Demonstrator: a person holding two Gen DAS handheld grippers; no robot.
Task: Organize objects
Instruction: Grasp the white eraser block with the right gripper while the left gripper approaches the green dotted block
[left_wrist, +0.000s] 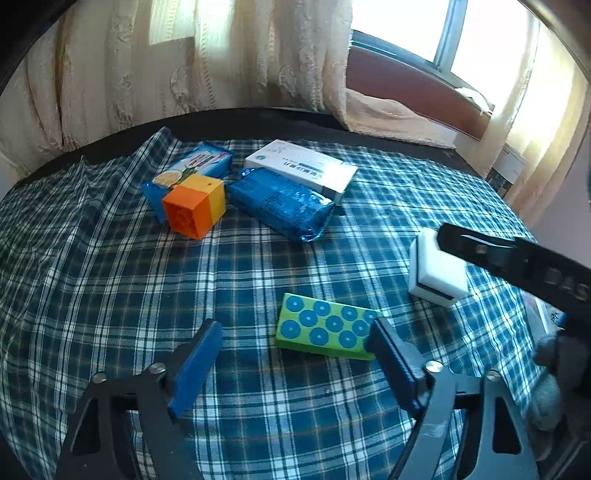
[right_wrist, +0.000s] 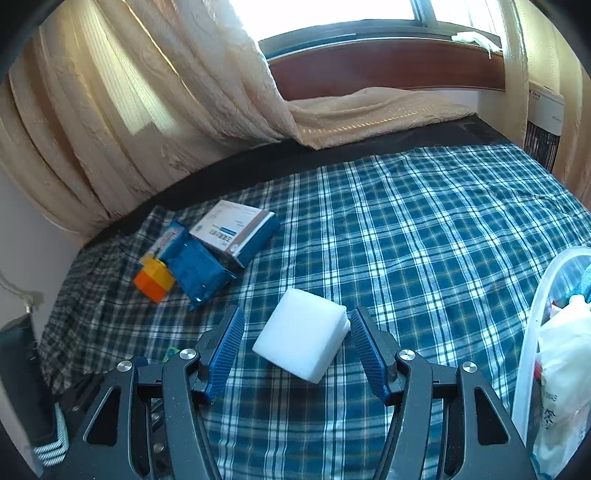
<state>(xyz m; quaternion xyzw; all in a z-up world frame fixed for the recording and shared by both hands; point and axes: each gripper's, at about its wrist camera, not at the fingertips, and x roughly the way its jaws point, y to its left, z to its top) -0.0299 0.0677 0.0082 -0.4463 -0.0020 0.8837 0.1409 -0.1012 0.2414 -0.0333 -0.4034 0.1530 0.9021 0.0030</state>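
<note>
right wrist view: right tongs (right_wrist: 295, 332) stand apart around white block (right_wrist: 301, 338). left tongs (left_wrist: 295, 345) gape near green dotted block (left_wrist: 327, 330).

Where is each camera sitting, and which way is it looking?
Left wrist: sits on the left gripper, looking across the plaid cloth toward the curtain; its own open blue fingers show, the right gripper's black finger too.
Right wrist: sits on the right gripper, looking at the white block between its open fingers, not clearly pinched.
Both see: the white block, the orange-yellow cube, the white box.
</note>
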